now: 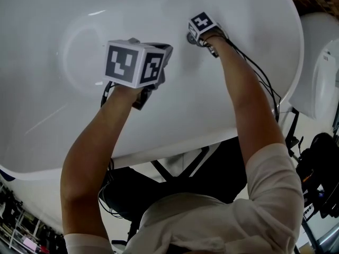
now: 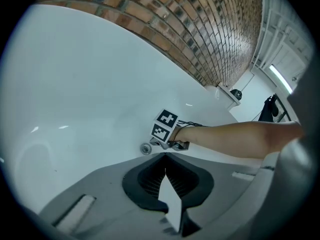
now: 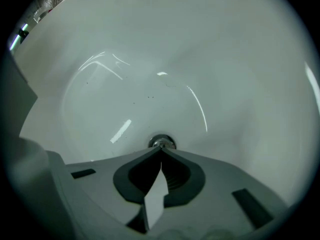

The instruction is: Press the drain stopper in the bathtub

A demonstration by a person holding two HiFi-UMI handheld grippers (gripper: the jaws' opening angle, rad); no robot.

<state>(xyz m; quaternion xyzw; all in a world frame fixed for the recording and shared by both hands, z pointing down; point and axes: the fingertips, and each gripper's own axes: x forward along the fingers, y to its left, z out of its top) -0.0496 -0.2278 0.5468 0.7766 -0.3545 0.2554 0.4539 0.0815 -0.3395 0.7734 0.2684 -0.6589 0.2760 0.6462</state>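
Head view first: my right claw [image 1: 196, 36], pressed together, reaches to one o'clock inside the glossy white bathtub [image 1: 79, 15]. Its tip meets the small round chrome drain stopper [image 1: 189, 37]. My left claw [image 1: 154, 70] hangs near eleven o'clock, away from the stopper and doing no work.

Left gripper view: that claw [image 2: 165, 154] has its jaws pressed together on nothing. Just past the tips, at eleven o'clock, sits the stopper [image 2: 145, 148], with the right claw [image 2: 156, 144] coming at it from three o'clock.

Right gripper view: the jaws meet tip to tip, and the tips rest against the stopper's [image 3: 162, 142] near edge at twelve o'clock.

I judge the press itself is in hand; whether the cap has sunk I cannot tell. Next I need a straight, centred push so the tip does not skid off the smooth metal.
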